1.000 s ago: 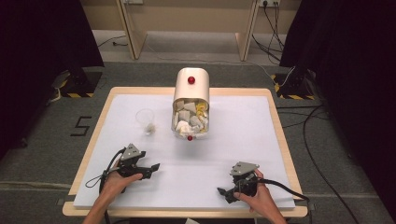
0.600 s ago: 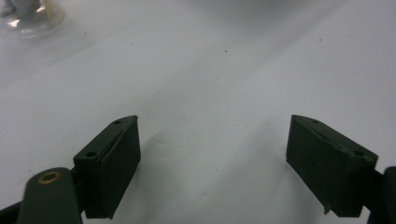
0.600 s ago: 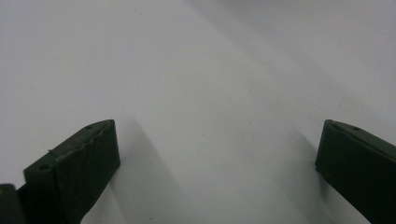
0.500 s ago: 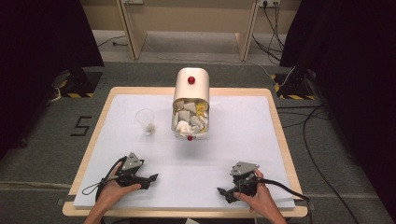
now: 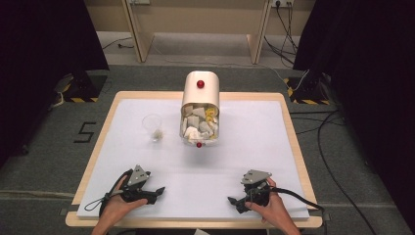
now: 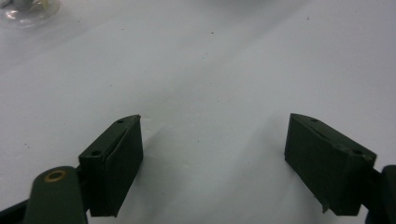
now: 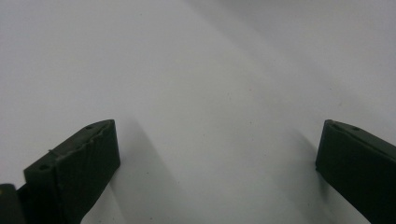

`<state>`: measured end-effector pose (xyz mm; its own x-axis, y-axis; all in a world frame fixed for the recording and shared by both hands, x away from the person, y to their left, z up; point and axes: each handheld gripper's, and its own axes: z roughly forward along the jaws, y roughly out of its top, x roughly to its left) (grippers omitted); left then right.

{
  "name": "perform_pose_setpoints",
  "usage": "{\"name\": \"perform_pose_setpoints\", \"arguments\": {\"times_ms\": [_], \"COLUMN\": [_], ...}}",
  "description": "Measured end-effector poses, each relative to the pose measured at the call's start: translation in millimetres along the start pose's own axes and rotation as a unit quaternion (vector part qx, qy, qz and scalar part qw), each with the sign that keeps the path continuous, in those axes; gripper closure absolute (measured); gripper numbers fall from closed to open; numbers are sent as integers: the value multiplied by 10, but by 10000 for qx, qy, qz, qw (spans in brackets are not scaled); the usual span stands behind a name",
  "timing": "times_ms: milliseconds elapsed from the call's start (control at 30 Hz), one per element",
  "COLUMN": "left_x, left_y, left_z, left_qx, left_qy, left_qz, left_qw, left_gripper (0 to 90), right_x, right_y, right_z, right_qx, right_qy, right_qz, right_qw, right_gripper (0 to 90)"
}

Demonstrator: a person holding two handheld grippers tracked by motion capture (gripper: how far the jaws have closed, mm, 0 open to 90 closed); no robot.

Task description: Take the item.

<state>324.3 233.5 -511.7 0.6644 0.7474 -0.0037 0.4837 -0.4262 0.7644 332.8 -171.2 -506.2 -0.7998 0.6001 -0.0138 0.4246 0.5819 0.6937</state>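
The left gripper [image 5: 155, 192] lay low over the near left part of the table [image 5: 244, 161], jaws spread wide with only bare white surface between them. The right gripper [image 5: 234, 201] lay at the near right, jaws likewise spread and holding nothing. The clear cup [image 5: 152, 127], with a small scrap inside, stood upright left of centre, well beyond the left gripper. Just beside it to the right was the dispenser [image 5: 199, 108], packed with crumpled pieces and bearing red knobs.
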Motion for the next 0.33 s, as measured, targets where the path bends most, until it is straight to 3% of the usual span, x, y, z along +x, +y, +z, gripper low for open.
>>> {"name": "perform_pose_setpoints", "arguments": {"times_ms": [333], "left_x": [23], "left_y": [0], "left_z": [5], "left_qx": [12], "left_qy": [-87], "left_qz": [-75], "left_qw": [9999], "left_gripper": [189], "right_x": [1], "right_y": [0], "right_z": [0], "right_qx": [-2], "right_qy": [-3], "right_qz": [-1], "right_qw": [10000], "right_gripper": [1]}}
